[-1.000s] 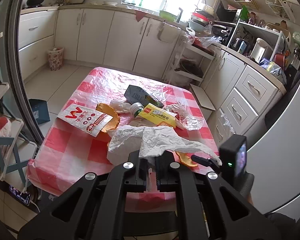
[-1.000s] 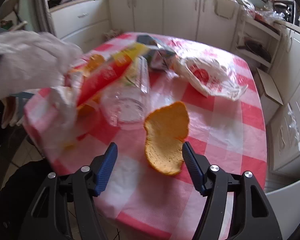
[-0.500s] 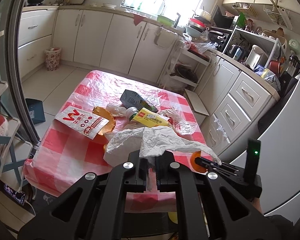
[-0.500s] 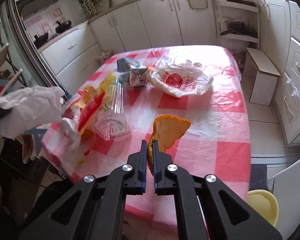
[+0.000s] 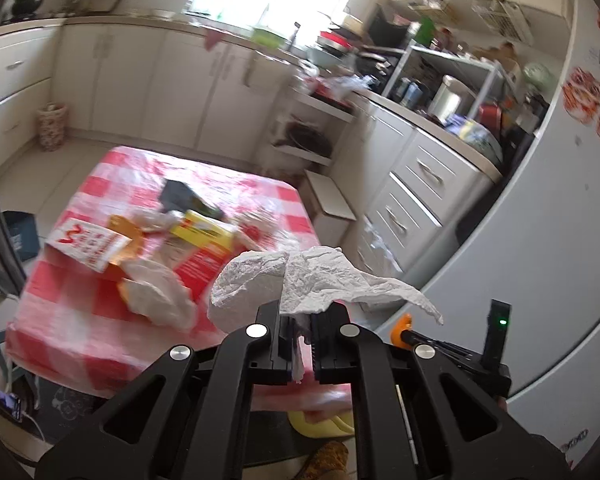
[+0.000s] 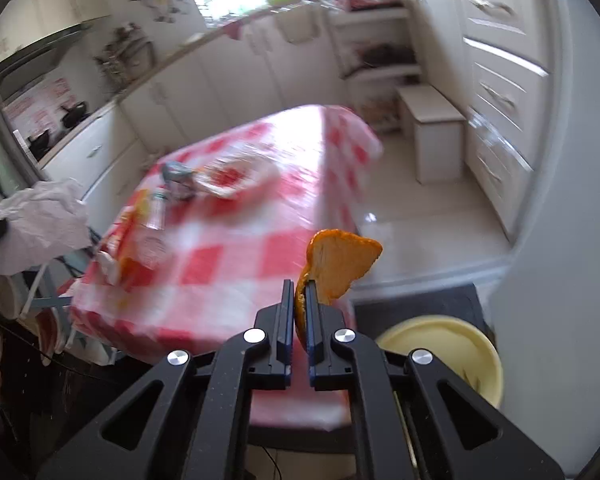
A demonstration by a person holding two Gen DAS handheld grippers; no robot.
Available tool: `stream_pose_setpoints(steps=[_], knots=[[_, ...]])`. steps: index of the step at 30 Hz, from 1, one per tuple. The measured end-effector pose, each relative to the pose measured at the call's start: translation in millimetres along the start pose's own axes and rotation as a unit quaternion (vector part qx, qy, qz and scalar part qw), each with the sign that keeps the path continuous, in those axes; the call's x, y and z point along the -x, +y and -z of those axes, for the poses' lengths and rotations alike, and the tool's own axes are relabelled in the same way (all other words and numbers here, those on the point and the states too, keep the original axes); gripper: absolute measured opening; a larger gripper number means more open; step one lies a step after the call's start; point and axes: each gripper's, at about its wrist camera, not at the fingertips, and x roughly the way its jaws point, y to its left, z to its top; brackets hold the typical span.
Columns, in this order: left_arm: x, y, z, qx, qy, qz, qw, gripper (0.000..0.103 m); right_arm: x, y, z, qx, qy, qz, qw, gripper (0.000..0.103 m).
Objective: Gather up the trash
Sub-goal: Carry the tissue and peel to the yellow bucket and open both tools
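My left gripper (image 5: 300,316) is shut on a crumpled white paper towel (image 5: 300,280), held up off the near right corner of the red-checked table (image 5: 68,300). My right gripper (image 6: 299,292) is shut on a piece of orange peel (image 6: 340,268), lifted past the table's near right edge. The peel shows as an orange tip (image 5: 403,326) in the left wrist view, and the towel (image 6: 36,228) sits at the left edge of the right wrist view. A yellow bin (image 6: 456,352) stands on the floor just right of the right gripper.
On the table lie a red-and-white paper bag (image 5: 88,242), a yellow box (image 5: 204,234), a dark carton (image 5: 180,196), a thin plastic bag (image 6: 236,176) and a clear cup (image 6: 152,240). White cabinets (image 5: 412,200), a small stool (image 6: 432,132) and a fridge (image 5: 540,240) ring the table.
The right gripper closed on the orange peel, lifted it off the table and swung it right, toward the yellow bin. The left gripper moved right with the towel.
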Motion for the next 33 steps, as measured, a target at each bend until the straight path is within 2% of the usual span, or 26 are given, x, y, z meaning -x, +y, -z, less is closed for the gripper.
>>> stream_pose_setpoints(steps=[2, 4, 5, 6, 8, 11, 12, 15, 17, 19, 21, 22, 24, 26, 29, 33], knots=[[-15, -22, 9, -0.014, 0.022, 0.018, 0.9995, 0.005, -11, -23, 12, -0.023, 0.038, 0.011, 0.999, 0.008], [-29, -41, 20, -0.027, 0.04, 0.031, 0.9984, 0.005, -25, -44, 25, -0.054, 0.078, 0.024, 0.995, 0.016], [-39, -56, 26, -0.039, 0.052, 0.039, 0.9972, 0.005, -33, -53, 30, -0.073, 0.101, 0.027, 0.992, 0.031], [-47, -67, 34, -0.047, 0.06, 0.044, 0.9962, 0.005, -37, -62, 35, -0.092, 0.113, 0.029, 0.989, 0.036], [-63, -89, 46, -0.064, 0.079, 0.054, 0.9934, 0.005, -36, -75, 34, -0.127, 0.112, 0.028, 0.985, 0.036], [-85, -117, 65, -0.086, 0.105, 0.063, 0.9887, 0.005, -9, -74, 18, -0.147, 0.055, 0.03, 0.987, 0.041], [-89, -122, 70, -0.091, 0.111, 0.065, 0.9875, 0.006, 1, -73, 14, -0.147, 0.035, 0.03, 0.988, 0.046], [-112, -139, 88, -0.107, 0.138, 0.066, 0.9824, 0.005, 47, -66, 1, -0.138, -0.057, 0.038, 0.988, 0.054], [-133, -148, 100, -0.11, 0.158, 0.064, 0.9791, 0.006, 79, -59, -6, -0.129, -0.122, 0.044, 0.983, 0.057], [-152, -154, 109, -0.106, 0.178, 0.067, 0.976, 0.006, 99, -58, -15, -0.125, -0.163, 0.044, 0.978, 0.058], [-182, -164, 118, -0.1, 0.212, 0.071, 0.9696, 0.015, 112, -58, -18, -0.124, -0.195, 0.03, 0.972, 0.062], [-197, -170, 124, -0.097, 0.23, 0.073, 0.9657, 0.019, 113, -57, -21, -0.124, -0.202, 0.027, 0.971, 0.064], [-215, -177, 132, -0.093, 0.244, 0.062, 0.9633, 0.041, 115, -58, -23, -0.12, -0.208, 0.024, 0.971, 0.064], [-224, -180, 135, -0.089, 0.251, 0.057, 0.9623, 0.048, 116, -60, -22, -0.12, -0.208, 0.015, 0.971, 0.064], [-222, -179, 137, -0.085, 0.247, 0.054, 0.9637, 0.051, 118, -62, -22, -0.118, -0.208, 0.009, 0.971, 0.064], [-198, -171, 134, -0.09, 0.227, 0.045, 0.9686, 0.057, 119, -59, -25, -0.117, -0.204, -0.001, 0.972, 0.064]])
